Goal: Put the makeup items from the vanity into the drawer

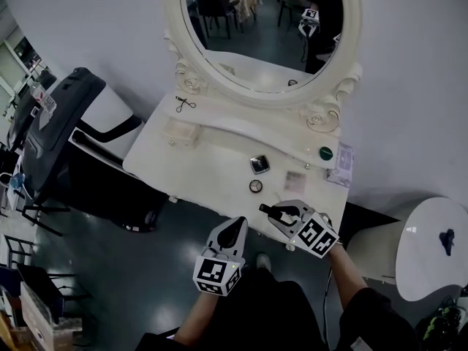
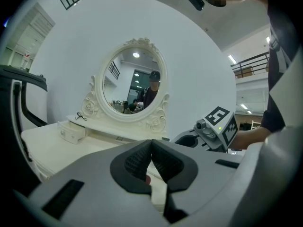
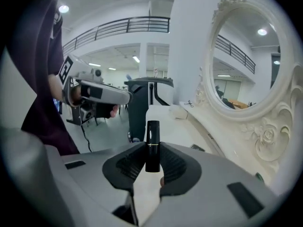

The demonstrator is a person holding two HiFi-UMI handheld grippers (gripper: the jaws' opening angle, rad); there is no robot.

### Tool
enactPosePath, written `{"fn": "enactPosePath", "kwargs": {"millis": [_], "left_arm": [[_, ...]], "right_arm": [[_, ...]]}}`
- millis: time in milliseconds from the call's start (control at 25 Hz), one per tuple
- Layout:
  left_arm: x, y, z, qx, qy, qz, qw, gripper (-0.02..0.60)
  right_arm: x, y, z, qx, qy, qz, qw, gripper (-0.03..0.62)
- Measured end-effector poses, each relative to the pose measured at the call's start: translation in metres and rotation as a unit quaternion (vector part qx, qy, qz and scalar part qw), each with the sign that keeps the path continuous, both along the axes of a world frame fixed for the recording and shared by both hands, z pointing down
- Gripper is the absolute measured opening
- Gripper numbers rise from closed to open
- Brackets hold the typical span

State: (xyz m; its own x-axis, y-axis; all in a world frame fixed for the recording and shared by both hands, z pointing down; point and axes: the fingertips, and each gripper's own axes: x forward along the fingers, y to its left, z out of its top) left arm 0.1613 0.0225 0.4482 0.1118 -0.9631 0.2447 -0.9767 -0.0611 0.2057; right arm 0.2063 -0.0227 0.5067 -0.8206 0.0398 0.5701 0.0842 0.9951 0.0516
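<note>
Lipstick tube [image 3: 152,144], black with a thin gold band, stands upright between the pads of the right gripper [image 3: 152,163], whose jaws are narrowed onto it and clamp its lower half. In the head view this gripper [image 1: 275,212] hovers at the front edge of the white vanity [image 1: 212,168], toward its right side, with the lipstick tube [image 1: 268,210] pointing left from the jaw tips, just off the tabletop. The left gripper [image 1: 237,224] hangs beside it, a little nearer the person and over the dark floor; in its own view the left gripper [image 2: 151,148] has its jaws pressed together with nothing held. On the tabletop, a square compact [image 1: 259,164] and a round compact [image 1: 255,186] lie near each other in the middle, and a flat clear packet [image 1: 295,181] lies just to their right. A green round lid or pot [image 1: 325,153] sits on the raised shelf below the oval mirror [image 1: 263,28], and an eyelash curler [image 1: 185,104] lies at the shelf's far left end. A small white drawer [image 1: 179,131] with a knob sits at the left of the tabletop, beneath that shelf.
</note>
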Motion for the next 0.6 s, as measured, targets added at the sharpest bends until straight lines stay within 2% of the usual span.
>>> {"fn": "enactPosePath", "kwargs": {"millis": [360, 600], "left_arm": [[-0.019, 0.013, -0.013, 0.018, -0.007, -0.060, 0.9980, 0.014], [-0.036, 0.027, -0.020, 0.027, -0.001, -0.117, 0.9928, 0.014]], "right_arm": [[-0.023, 0.015, -0.025, -0.046, -0.078, 0.033, 0.995, 0.104], [-0.042, 0.023, -0.048, -0.075, -0.137, 0.039, 0.987, 0.104]]}}
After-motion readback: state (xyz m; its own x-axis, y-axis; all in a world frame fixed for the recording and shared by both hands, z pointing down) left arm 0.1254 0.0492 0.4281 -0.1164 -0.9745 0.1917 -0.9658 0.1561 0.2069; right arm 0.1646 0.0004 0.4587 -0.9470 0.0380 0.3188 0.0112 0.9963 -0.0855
